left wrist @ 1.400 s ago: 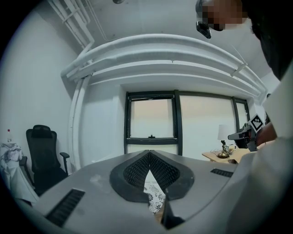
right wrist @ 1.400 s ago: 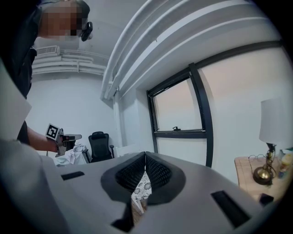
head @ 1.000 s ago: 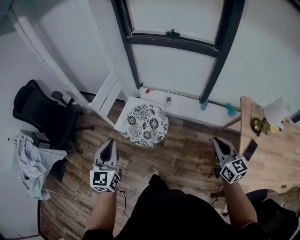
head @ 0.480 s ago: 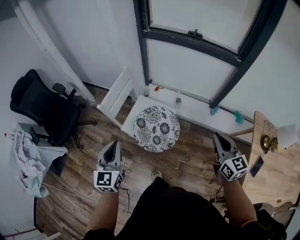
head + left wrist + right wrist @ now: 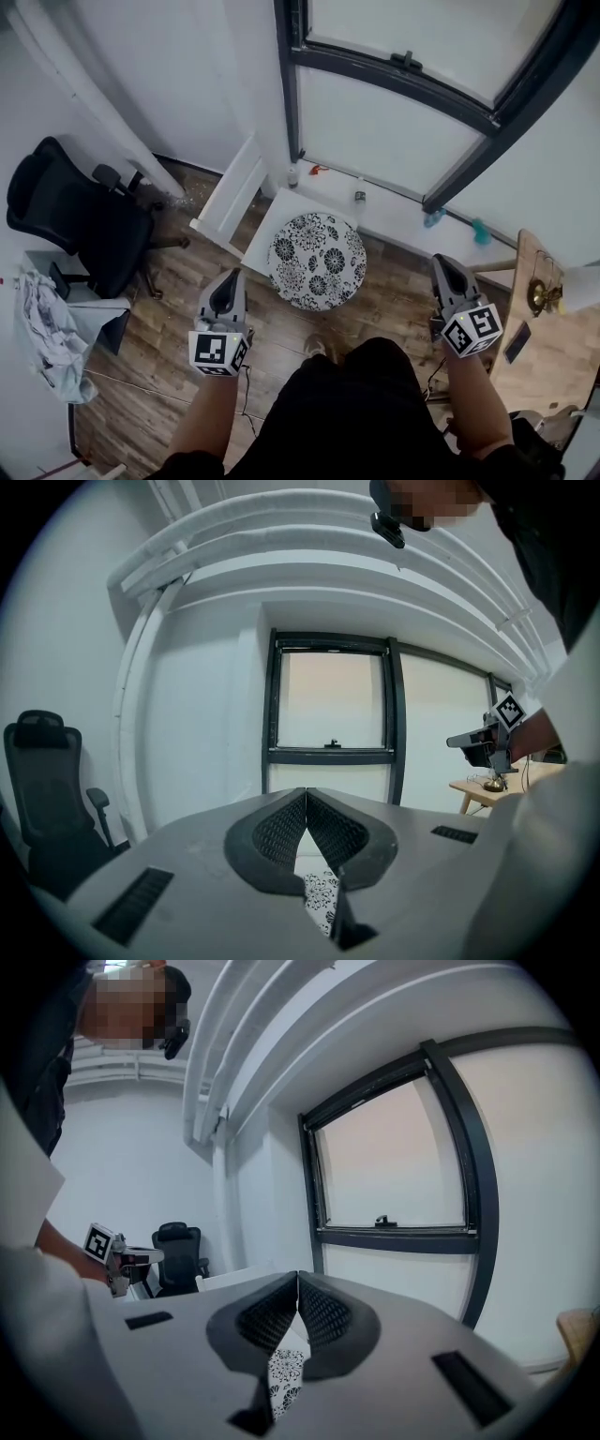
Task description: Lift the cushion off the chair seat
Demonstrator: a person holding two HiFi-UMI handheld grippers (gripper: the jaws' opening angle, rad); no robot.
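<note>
**Both grippers closed and empty; cushion lies on the chair seat**

In the head view a black office chair stands at the far left on the wooden floor. The left gripper is held above the floor, near the cushion's left side and apart from it. In the left gripper view its jaws meet at the tips with nothing pinched between them. A strip of floral pattern shows through the gap lower down, behind the jaws.

The round floral cushion lies flat on the seat of the white chair, under the dark-framed window. Neither gripper touches it.

The right gripper hangs to the cushion's right, also clear of it. In the right gripper view its jaws are pressed together at the tips and hold nothing. A wooden table stands at the right edge.
</note>
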